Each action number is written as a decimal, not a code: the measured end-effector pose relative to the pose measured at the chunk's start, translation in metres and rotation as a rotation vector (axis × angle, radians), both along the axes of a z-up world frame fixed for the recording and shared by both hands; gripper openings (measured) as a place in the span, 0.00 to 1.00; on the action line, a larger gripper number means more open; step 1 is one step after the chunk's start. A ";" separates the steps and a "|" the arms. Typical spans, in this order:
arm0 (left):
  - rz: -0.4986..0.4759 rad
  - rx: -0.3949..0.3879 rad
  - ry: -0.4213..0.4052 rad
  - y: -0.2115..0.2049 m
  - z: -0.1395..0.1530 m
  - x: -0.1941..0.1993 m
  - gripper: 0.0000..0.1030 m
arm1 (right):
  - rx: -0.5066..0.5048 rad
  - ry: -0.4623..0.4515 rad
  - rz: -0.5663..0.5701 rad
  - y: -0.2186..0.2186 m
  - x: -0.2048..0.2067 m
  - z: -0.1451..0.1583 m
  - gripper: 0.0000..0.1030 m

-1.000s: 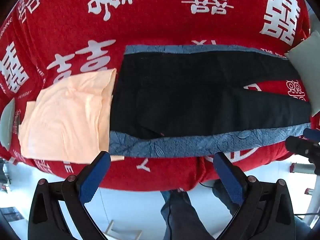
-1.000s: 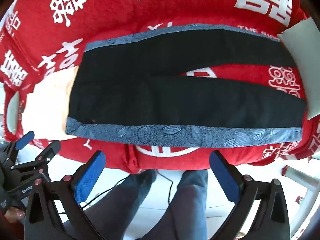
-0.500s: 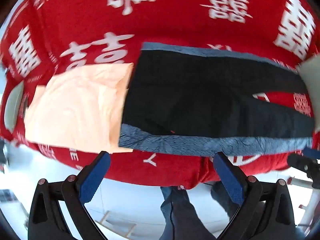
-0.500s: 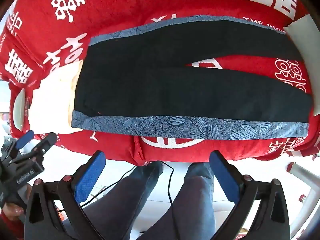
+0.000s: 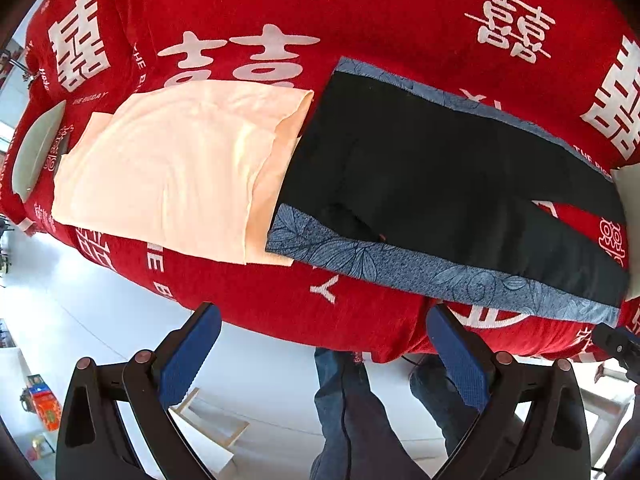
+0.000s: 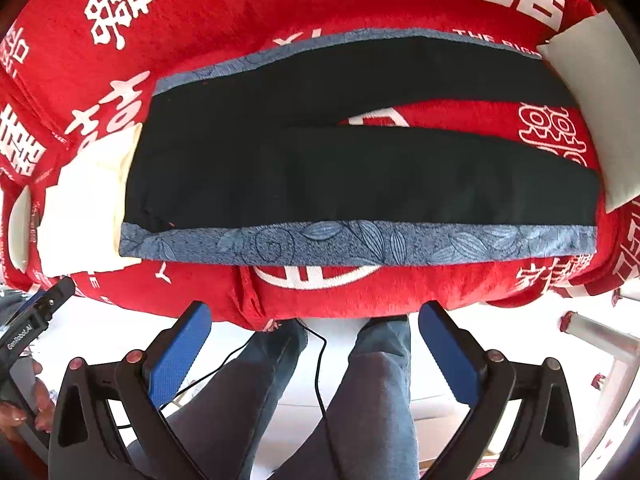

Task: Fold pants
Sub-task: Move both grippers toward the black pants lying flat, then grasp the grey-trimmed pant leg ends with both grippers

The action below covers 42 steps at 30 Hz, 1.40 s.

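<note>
Black pants [image 5: 440, 176] [image 6: 320, 176] with blue leaf-patterned side bands lie spread flat on the red cloth, waist to the left, legs parted toward the right. My left gripper [image 5: 324, 332] hangs open off the near edge, below the waist corner, touching nothing. My right gripper [image 6: 316, 332] is open too, held in front of the near edge under the near leg's blue band [image 6: 360, 240]. Both sets of blue pads are empty.
A folded peach garment [image 5: 172, 168] [image 6: 84, 208] lies left of the waist, slightly under it. A pale cushion [image 6: 596, 112] sits at the right end by the leg hems. The red cloth [image 5: 280, 300] with white characters covers the surface. A person's legs [image 6: 360, 392] stand below.
The left gripper has swung left and closer, so the peach garment now fills more of its view. The right gripper moved slightly nearer the near edge. The pants have not moved.
</note>
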<state>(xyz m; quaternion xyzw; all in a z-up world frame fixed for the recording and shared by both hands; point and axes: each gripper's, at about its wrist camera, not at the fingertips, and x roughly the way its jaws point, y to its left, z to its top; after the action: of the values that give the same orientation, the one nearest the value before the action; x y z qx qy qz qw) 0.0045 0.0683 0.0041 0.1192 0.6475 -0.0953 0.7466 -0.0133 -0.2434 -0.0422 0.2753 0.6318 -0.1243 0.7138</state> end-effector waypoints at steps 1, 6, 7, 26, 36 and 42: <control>0.001 0.000 0.001 0.001 -0.001 -0.001 1.00 | 0.001 0.007 0.003 0.001 0.000 -0.001 1.00; 0.005 -0.015 0.016 0.001 -0.003 -0.009 1.00 | -0.006 0.012 0.020 0.005 -0.001 -0.002 1.00; 0.001 -0.014 0.013 0.000 -0.002 -0.010 1.00 | -0.011 0.010 0.023 0.006 0.000 0.000 1.00; -0.047 -0.008 -0.040 -0.016 0.011 0.000 1.00 | -0.048 -0.009 0.037 0.003 0.014 0.011 1.00; -0.050 0.013 -0.053 -0.026 0.013 0.002 1.00 | -0.040 -0.014 0.035 -0.005 0.017 0.009 1.00; -0.044 0.026 -0.055 -0.039 0.013 0.001 1.00 | -0.033 -0.023 0.056 -0.014 0.017 0.008 1.00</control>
<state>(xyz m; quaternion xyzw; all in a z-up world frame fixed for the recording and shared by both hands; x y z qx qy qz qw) 0.0057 0.0297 0.0172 0.1456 0.6253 -0.1002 0.7601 0.0036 -0.2571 -0.0345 0.2469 0.6289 -0.1113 0.7287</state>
